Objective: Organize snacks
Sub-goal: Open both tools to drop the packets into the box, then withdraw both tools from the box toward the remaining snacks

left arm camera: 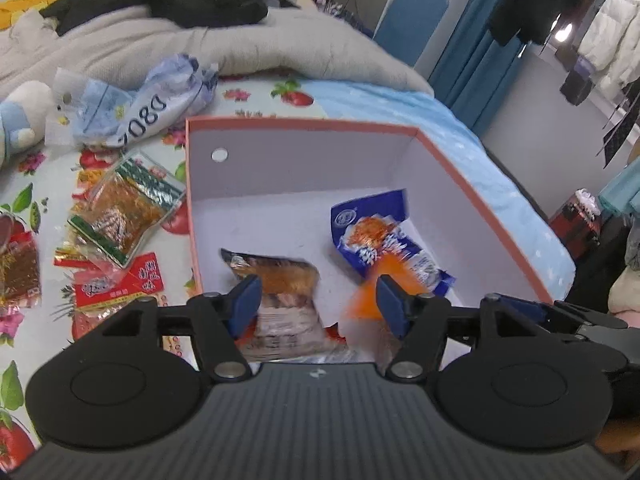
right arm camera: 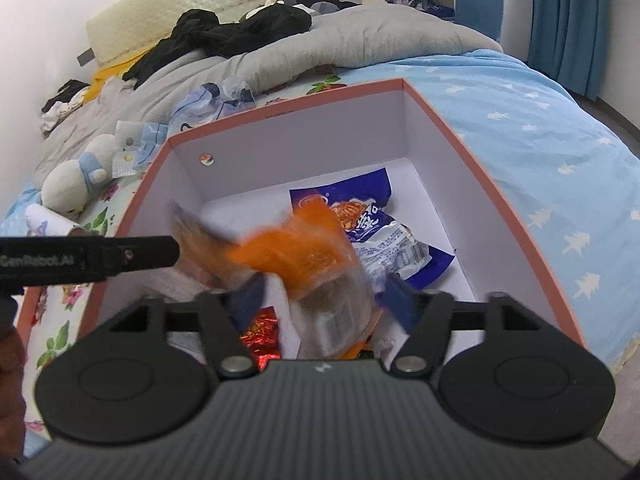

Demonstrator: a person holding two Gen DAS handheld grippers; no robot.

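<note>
Packets: blurred orange-and-clear plastic snack pouch dropping inside salmon-rimmed white cardboard box, free of spread right hand-held gripper. Left hand-held gripper spread too. Light, crinkly, slippery; pinch sealed edge.

Snack packets in box — box on bed.

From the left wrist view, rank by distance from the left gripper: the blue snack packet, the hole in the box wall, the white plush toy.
1. Blue snack packet, on the box floor, just right of the left gripper.
2. Hole in the box wall, upper left.
3. White plush toy, far left on the bed.
</note>
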